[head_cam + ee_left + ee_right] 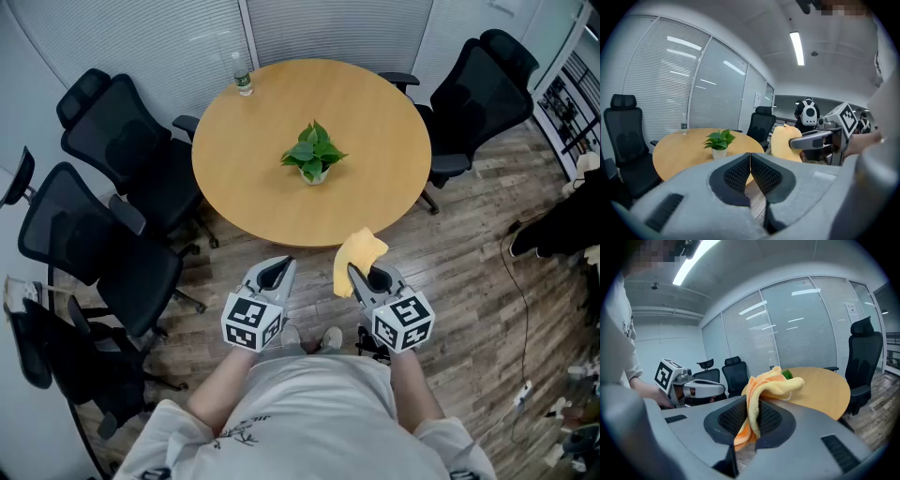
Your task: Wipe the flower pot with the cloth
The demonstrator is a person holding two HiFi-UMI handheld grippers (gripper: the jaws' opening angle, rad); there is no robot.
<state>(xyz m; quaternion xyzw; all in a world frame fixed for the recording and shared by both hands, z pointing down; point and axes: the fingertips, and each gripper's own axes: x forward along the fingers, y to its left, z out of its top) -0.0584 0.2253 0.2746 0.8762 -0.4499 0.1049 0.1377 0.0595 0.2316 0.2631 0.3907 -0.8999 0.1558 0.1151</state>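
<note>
A small white flower pot (314,174) (719,153) with a green leafy plant stands near the middle of the round wooden table (253,169). I hold both grippers in front of my body, short of the table's near edge. My right gripper (354,273) (749,420) is shut on a yellow cloth (357,255) (765,390) (783,142), which drapes up and over its jaws. To its left, my left gripper (278,271) (750,165) is shut with nothing between its pads. In the right gripper view the cloth hides most of the plant.
A clear water bottle (243,79) stands at the table's far left edge. Black office chairs (122,141) ring the table on the left and another chair (483,94) stands at the right. Wooden floor (469,281) lies below, with cables at the right.
</note>
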